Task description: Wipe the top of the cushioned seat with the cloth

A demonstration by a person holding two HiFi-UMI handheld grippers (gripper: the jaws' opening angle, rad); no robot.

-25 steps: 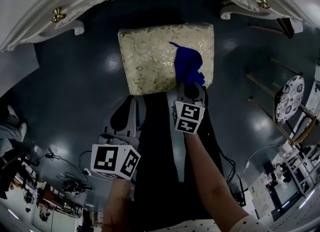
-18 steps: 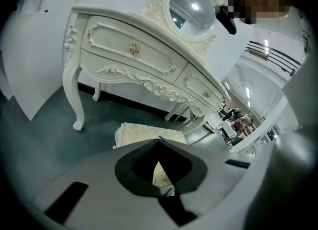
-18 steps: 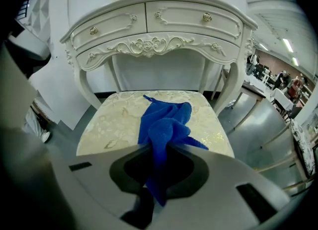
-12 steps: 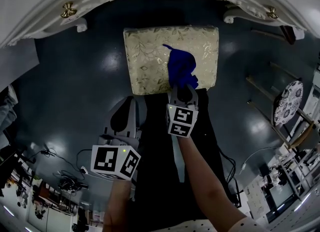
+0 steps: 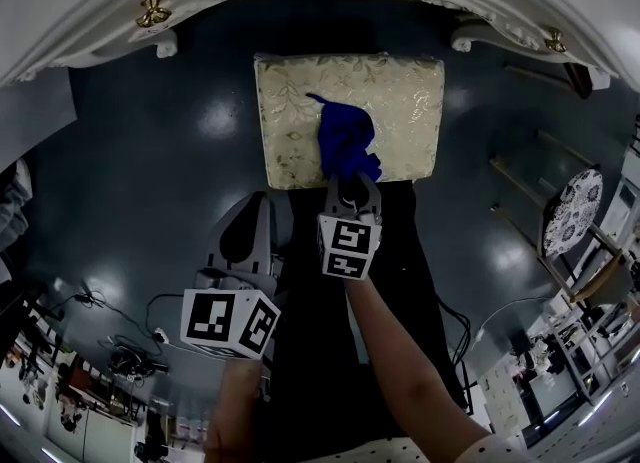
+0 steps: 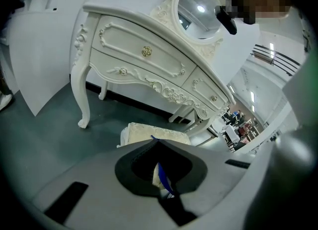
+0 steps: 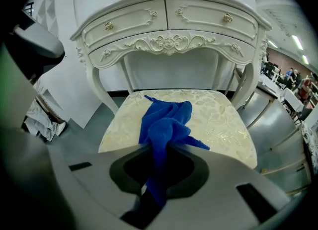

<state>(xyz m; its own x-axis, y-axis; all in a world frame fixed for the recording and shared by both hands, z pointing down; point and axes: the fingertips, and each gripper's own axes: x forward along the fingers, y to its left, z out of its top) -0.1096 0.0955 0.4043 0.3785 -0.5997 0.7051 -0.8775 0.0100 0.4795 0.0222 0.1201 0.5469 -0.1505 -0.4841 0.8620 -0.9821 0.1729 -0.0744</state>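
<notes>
Cloth (image 5: 345,139) dragged left across seat (image 5: 290,101); right claw (image 5: 350,181) clamps it, pinched end hidden; left claw (image 5: 258,207) clenched.

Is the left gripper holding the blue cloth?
No, the blue cloth is clamped in the right gripper, while the left gripper is shut on nothing.

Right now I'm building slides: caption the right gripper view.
Right gripper clamps blue cloth draped on the cushioned seat before a white dressing table.
</notes>
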